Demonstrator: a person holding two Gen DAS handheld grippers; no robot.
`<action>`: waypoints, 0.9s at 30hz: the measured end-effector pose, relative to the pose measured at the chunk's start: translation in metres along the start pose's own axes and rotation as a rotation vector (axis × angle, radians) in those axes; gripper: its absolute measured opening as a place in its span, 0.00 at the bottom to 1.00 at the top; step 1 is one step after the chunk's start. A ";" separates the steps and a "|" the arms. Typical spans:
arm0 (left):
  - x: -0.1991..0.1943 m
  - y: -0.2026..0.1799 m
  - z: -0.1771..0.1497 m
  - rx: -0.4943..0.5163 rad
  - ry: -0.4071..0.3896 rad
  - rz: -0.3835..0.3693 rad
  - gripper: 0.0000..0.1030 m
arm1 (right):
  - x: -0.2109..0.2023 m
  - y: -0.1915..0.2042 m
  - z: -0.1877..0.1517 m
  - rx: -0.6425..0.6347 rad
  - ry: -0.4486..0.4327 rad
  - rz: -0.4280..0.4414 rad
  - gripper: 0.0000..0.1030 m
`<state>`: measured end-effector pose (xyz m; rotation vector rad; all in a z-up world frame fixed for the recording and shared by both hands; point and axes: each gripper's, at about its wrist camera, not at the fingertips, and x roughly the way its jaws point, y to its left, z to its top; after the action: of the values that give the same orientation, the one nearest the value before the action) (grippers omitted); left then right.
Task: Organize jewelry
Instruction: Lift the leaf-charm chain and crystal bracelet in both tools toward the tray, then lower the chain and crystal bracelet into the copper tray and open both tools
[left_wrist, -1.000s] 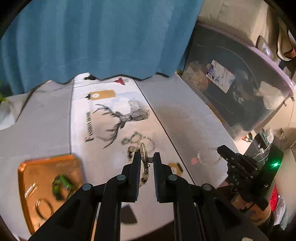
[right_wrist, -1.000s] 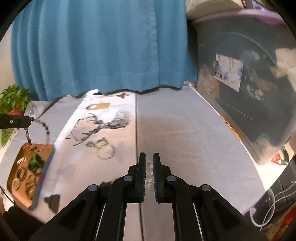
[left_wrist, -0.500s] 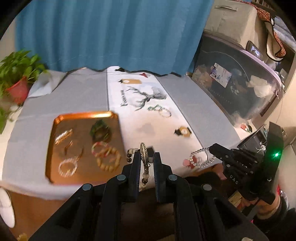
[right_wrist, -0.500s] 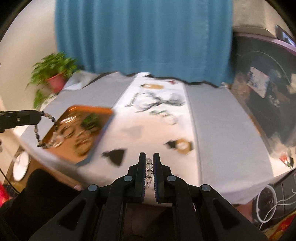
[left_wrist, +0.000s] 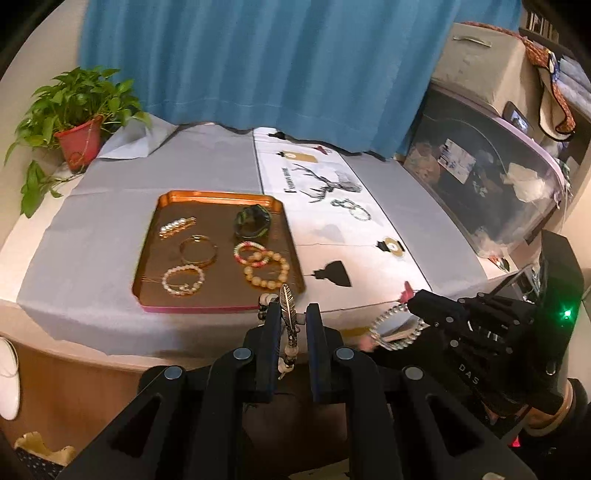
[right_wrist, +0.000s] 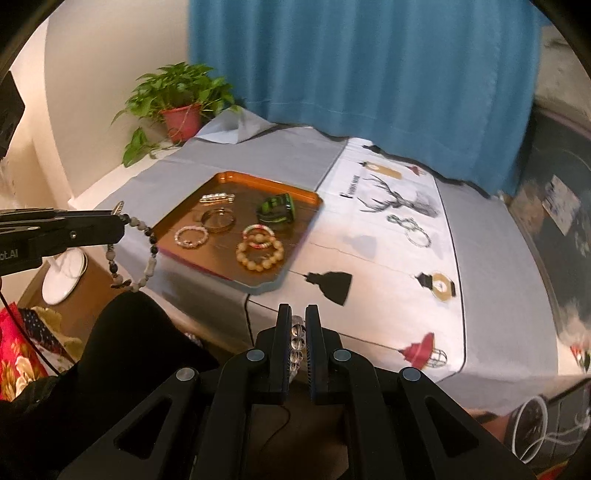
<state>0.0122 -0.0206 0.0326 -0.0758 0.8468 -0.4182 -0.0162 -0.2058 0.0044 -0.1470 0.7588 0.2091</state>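
On the far left of the tabletop (left_wrist: 110, 206), a potted plant (left_wrist: 77, 122) stands before a blue curtain (left_wrist: 258, 59). Next comes a copper tray (left_wrist: 147, 236) on grey cloth, holding a pearl hair clip (left_wrist: 176, 227), a gold bangle (left_wrist: 198, 249), a pale bead bracelet (left_wrist: 183, 280), a dark green band (left_wrist: 253, 221), a pink-and-white bracelet (left_wrist: 250, 253) and an amber bead bracelet (left_wrist: 266, 272) that overlaps it. Right of the tray lies a white runner printed with a deer (left_wrist: 325, 184), with two small bracelets (left_wrist: 354, 208) resting on it. Nearer the viewer, off the table edge, the left gripper (left_wrist: 291, 314) has its fingers nearly closed on a feather-charm bead bracelet (left_wrist: 287, 306), which dangles below. Further right, the right gripper (right_wrist: 294, 325) has its fingers nearly closed on a clear bead bracelet (right_wrist: 296, 336).
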 end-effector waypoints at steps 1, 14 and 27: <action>0.000 0.003 0.001 -0.003 -0.001 0.000 0.10 | 0.002 0.003 0.003 -0.007 0.001 0.002 0.08; 0.033 0.057 0.037 -0.029 -0.024 0.074 0.10 | 0.054 0.027 0.057 -0.046 0.007 0.029 0.08; 0.095 0.094 0.073 -0.045 0.004 0.109 0.11 | 0.118 0.042 0.116 -0.059 -0.017 0.047 0.08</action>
<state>0.1528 0.0214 -0.0076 -0.0699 0.8602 -0.2970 0.1344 -0.1253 0.0025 -0.1833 0.7398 0.2772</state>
